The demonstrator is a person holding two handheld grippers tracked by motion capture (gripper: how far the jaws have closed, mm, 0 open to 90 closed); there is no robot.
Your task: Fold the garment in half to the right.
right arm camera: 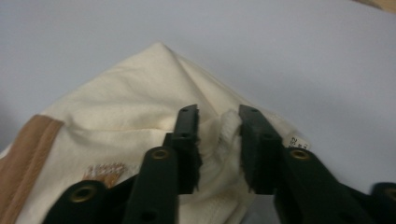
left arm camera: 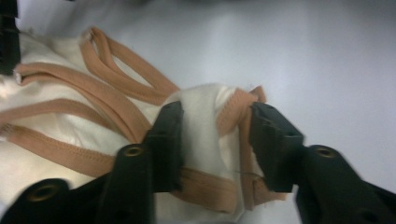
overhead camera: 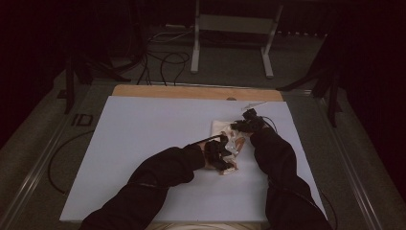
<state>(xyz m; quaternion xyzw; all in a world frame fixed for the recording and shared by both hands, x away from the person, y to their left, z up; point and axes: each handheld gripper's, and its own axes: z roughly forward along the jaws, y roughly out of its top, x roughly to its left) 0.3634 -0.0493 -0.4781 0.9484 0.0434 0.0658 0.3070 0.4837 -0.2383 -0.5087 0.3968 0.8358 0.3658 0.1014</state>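
A cream cloth garment with tan elastic straps [overhead camera: 229, 139] is seen lying right of centre on the white table sheet [overhead camera: 143, 143]. A raised fold of cream cloth and strap is clamped between the partly parted jaws of the left gripper [left arm camera: 215, 140]. A bunched cream edge is pinched by the right gripper [right arm camera: 219, 140], jaws nearly together.

Garment [left arm camera: 65, 135] cut off – left, bottom edges.
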